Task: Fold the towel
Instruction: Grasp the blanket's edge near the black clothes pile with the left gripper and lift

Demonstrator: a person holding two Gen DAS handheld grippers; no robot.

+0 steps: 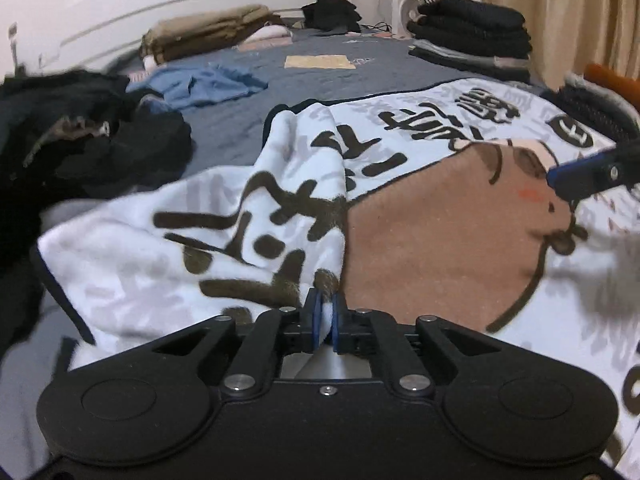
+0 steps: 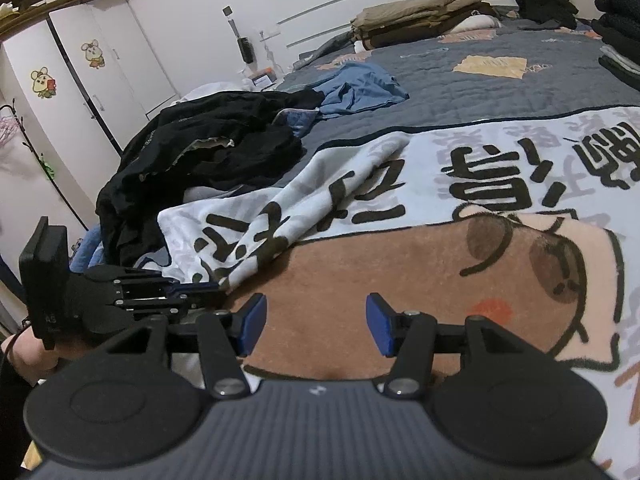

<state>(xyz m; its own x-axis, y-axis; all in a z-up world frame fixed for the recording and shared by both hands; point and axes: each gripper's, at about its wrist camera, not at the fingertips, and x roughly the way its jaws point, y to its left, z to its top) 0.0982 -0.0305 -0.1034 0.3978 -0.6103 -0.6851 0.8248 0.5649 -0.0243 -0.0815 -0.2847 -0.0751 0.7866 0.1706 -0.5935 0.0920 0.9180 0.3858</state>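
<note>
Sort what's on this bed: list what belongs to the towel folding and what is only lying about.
Part of the job:
- printed towel
- left gripper, shut on the towel's edge
- right gripper, open over the towel

Just lying about:
- black clothes heap
- blue garment
- folded dark stack
- tan folded bedding

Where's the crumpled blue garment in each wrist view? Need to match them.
Left wrist: blue garment upper left, on the grey quilt, right of the black clothes pile.
Right wrist: blue garment upper centre, same quilt, right of the black pile.
Shared landmark: the yellow patch on the quilt, and.
</note>
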